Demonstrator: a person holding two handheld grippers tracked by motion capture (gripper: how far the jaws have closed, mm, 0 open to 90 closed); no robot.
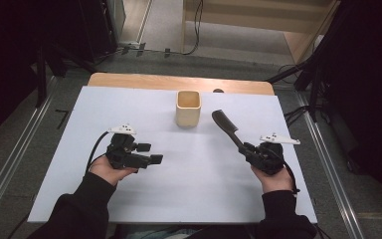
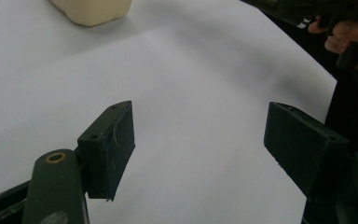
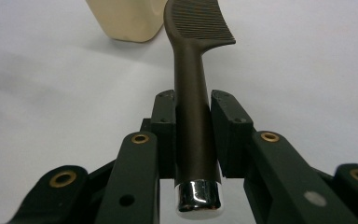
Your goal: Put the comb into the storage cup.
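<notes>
Now the right gripper (image 3: 192, 135) pinches the handle of a dark brown plastic comb (image 3: 193, 93).
Left gripper (image 2: 198, 140) jaws stand spread apart above the white table (image 1: 189, 174), near a cream square cup (image 1: 188, 108).

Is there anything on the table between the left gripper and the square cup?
No. In the high view only bare white table sheet lies between the left gripper and the cream cup; the left gripper view agrees.

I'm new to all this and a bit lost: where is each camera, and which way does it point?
High view: above the person's side, looking forward and down on the table; both forearms, left gripper, right gripper.
Left gripper view: rides that gripper, along its open jaws.
Right gripper view: rides that gripper, along jaws clamping the comb.
All three share the cream cup.
</notes>
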